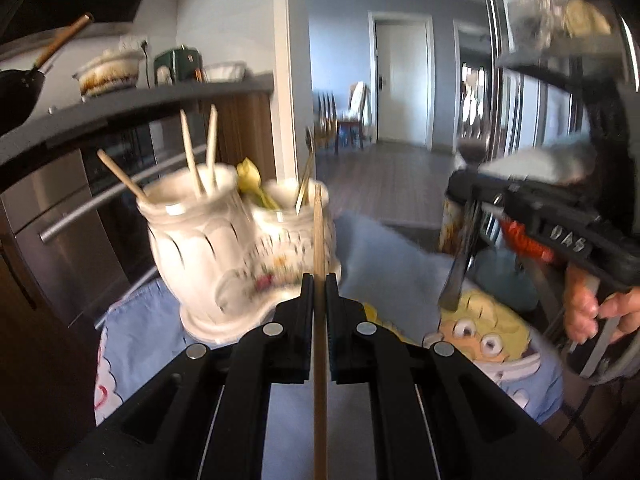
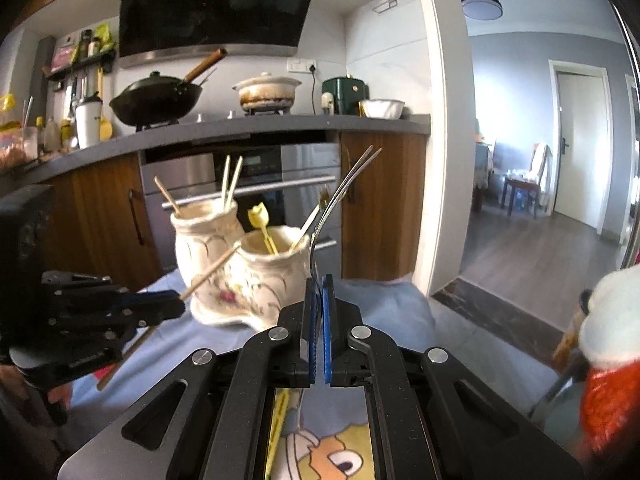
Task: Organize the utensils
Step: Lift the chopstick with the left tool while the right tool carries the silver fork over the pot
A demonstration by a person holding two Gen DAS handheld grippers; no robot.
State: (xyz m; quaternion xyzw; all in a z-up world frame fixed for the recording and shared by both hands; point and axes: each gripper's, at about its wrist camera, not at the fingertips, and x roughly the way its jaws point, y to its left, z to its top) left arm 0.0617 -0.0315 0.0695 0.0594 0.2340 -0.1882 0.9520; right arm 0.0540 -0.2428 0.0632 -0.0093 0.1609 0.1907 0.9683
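Kitchen behind, blue cartoon cloth (image 2: 384, 308) on worktop. Left tool (image 1: 319, 280) pinching chopstick (image 1: 319, 240), tip near right cup of twin ceramic holder (image 2: 240, 268). Right tool (image 2: 319, 284) pinching fork (image 2: 340, 196), tines up. Step: loading holder. Next: I tip chopstick over left cup with other sticks, lower, release.

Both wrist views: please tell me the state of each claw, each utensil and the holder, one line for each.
Left claw: shut on a wooden chopstick.
Wooden chopstick: held, tip near the holder's front cup.
Right claw: shut on a metal fork.
Metal fork: held upright, tines up.
Ceramic holder: upright on the blue cloth, blurred.
Rear cup: holds three chopsticks.
Front cup: holds a yellow utensil and one more.
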